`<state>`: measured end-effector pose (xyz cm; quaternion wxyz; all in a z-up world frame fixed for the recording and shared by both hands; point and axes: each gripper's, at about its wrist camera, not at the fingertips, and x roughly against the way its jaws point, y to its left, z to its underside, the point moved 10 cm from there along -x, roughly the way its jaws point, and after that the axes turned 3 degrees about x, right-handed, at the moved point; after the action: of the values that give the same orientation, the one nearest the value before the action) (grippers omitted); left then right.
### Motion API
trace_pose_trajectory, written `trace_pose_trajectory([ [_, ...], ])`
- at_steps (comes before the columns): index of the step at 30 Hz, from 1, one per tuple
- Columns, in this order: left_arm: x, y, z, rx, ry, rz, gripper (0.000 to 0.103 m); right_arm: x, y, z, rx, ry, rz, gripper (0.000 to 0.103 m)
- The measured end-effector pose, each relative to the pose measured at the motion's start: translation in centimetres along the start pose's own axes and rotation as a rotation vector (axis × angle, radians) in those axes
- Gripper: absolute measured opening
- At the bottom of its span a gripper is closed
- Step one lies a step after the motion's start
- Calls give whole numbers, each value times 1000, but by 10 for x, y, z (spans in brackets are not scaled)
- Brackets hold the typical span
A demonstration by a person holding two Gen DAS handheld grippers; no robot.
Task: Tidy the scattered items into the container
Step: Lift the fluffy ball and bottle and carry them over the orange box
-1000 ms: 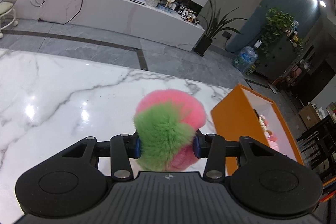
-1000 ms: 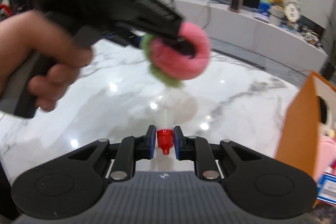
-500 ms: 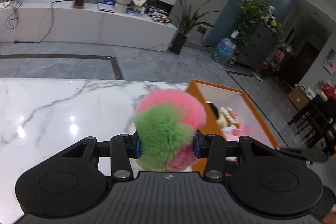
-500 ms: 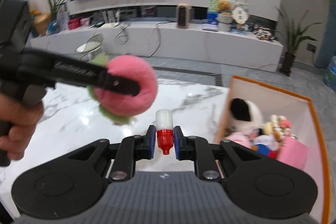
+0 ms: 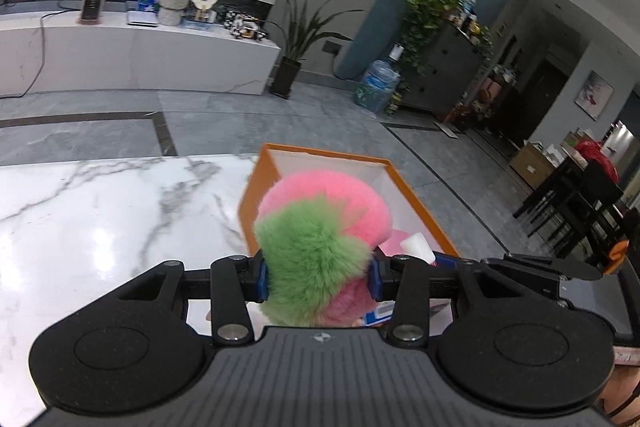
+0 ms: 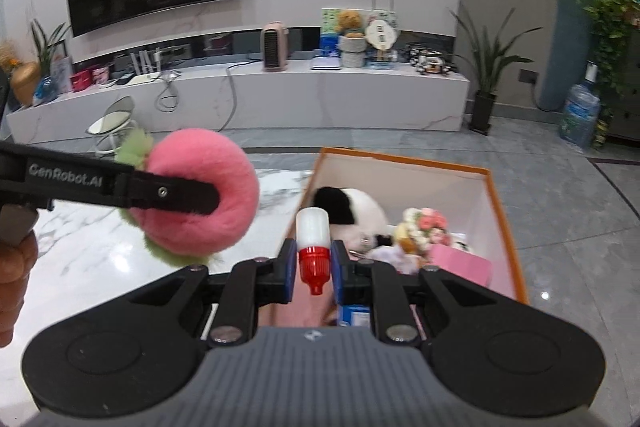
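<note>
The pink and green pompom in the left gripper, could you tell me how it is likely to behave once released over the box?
The pompom looks fluffy and bulges around the left gripper, so it is probably soft and light. Being round, it might roll, though the orange box walls should contain it.

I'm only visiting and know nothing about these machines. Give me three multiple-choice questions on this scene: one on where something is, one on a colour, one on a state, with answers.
1. Where is the black-and-white plush?
A. Inside the orange box
B. On the marble table
C. On the floor

2. What colours is the fluffy ball?
A. Blue and white
B. Pink and green
C. All yellow

3. What is the right gripper doing?
A. Standing open and empty
B. Clamped on a small bottle with a red cap
C. Holding the fluffy ball

Answers: 1 A, the plush lies within the box walls beside other toys. 2 B, both views show pink and green fur. 3 B, its pads press the red cap; the left gripper has the ball.
</note>
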<state>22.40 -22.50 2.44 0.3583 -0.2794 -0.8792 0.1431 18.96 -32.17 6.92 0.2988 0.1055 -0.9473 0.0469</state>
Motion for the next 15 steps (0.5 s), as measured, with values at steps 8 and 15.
trace_pose_trajectory([
  [8, -15, -35, 11, -53, 21, 65, 50, 9, -31, 7, -49, 3, 46, 20],
  [15, -33, -59, 27, -86, 60, 101, 50, 12, -52, 16, -86, 18, 77, 20],
])
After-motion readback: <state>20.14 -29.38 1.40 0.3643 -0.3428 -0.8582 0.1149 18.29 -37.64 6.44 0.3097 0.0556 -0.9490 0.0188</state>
